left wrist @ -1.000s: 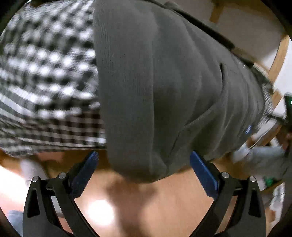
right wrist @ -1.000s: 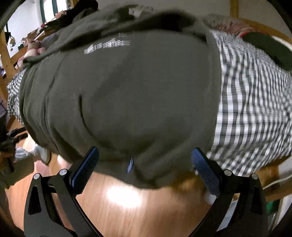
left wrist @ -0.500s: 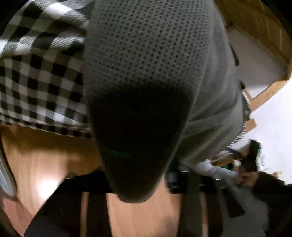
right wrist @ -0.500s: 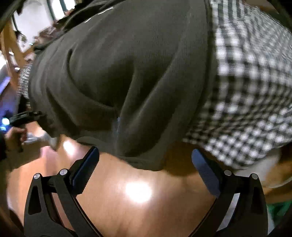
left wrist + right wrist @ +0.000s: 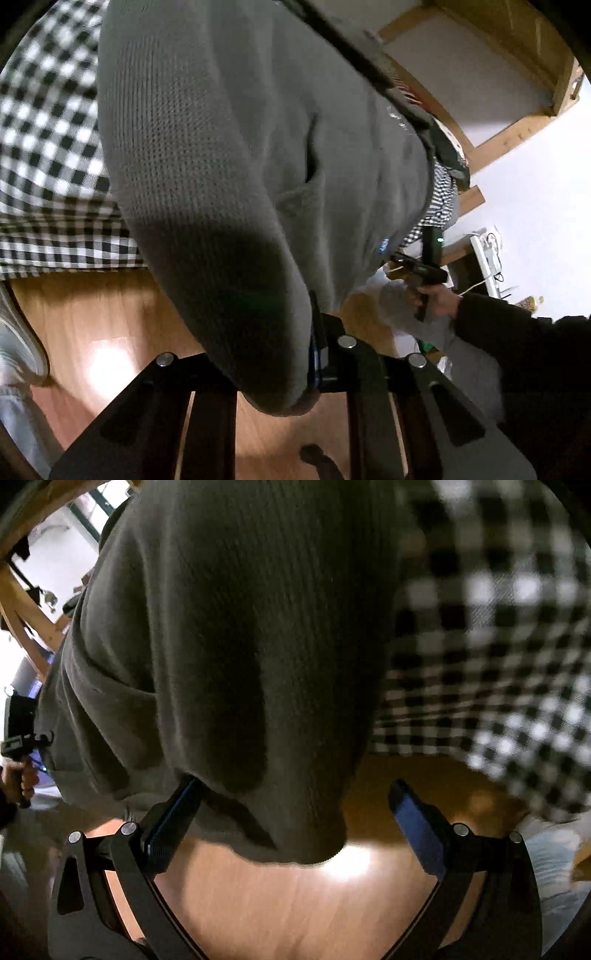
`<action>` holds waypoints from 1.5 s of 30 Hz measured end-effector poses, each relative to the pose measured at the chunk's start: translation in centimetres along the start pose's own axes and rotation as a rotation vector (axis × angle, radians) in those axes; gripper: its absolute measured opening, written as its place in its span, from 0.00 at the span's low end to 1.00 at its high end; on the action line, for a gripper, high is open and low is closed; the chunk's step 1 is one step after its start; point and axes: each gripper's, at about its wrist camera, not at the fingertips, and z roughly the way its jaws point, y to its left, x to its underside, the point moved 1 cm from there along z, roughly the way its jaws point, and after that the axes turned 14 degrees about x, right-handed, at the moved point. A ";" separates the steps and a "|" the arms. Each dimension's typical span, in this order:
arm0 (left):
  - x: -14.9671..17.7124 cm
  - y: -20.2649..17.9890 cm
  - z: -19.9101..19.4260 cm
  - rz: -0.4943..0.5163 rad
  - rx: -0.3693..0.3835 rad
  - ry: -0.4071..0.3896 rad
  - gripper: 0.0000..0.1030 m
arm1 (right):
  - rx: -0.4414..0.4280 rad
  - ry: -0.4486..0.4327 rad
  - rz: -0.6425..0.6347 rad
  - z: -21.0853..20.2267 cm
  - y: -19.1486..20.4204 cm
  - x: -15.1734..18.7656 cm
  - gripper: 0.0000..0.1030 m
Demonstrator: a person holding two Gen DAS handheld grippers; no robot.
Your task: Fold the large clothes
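Grey waffle-knit fabric fills both views: a large grey knitted garment (image 5: 240, 147) lies draped over a black-and-white checked cloth (image 5: 44, 155), its lower edge hanging off above the glossy wooden floor (image 5: 92, 332); the left gripper (image 5: 310, 354) is pinched tight on one hanging corner of that hem, the knit bulging over its black fingers; its jaws have just been closing, with the fabric between them. In the right wrist view the right gripper (image 5: 295, 819) stands wide; its jaws have just begun closing, the other hem corner (image 5: 295, 830) hanging between the blue pads (image 5: 417, 830); the left pad touches the cloth, the right one stands clear. A hand in a dark sleeve (image 5: 439, 302) shows at the left view's right edge.
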 end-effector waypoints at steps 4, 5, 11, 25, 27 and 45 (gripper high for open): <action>0.3 -1.3 -0.7 -0.002 -0.013 0.010 0.13 | -0.144 0.121 0.080 0.6 -0.5 0.7 0.53; 0.2 -0.7 -0.6 -0.004 -0.014 0.011 0.13 | -0.180 0.136 0.088 0.2 -0.6 0.9 0.44; 0.5 -0.1 -1.4 0.003 -0.084 0.056 0.13 | -0.344 0.165 0.077 -3.7 0.0 1.2 0.12; -2.1 -4.4 -4.8 0.119 -0.075 0.021 0.13 | -0.698 -0.086 0.139 -16.2 0.2 -4.2 0.11; -3.1 -5.0 -5.4 0.149 -0.080 0.015 0.13 | -0.722 -0.100 0.121 -17.2 0.1 -5.8 0.11; -18.1 -8.4 -11.2 0.362 -0.107 -0.139 0.14 | -0.727 -0.359 0.110 -21.7 2.3 -21.2 0.11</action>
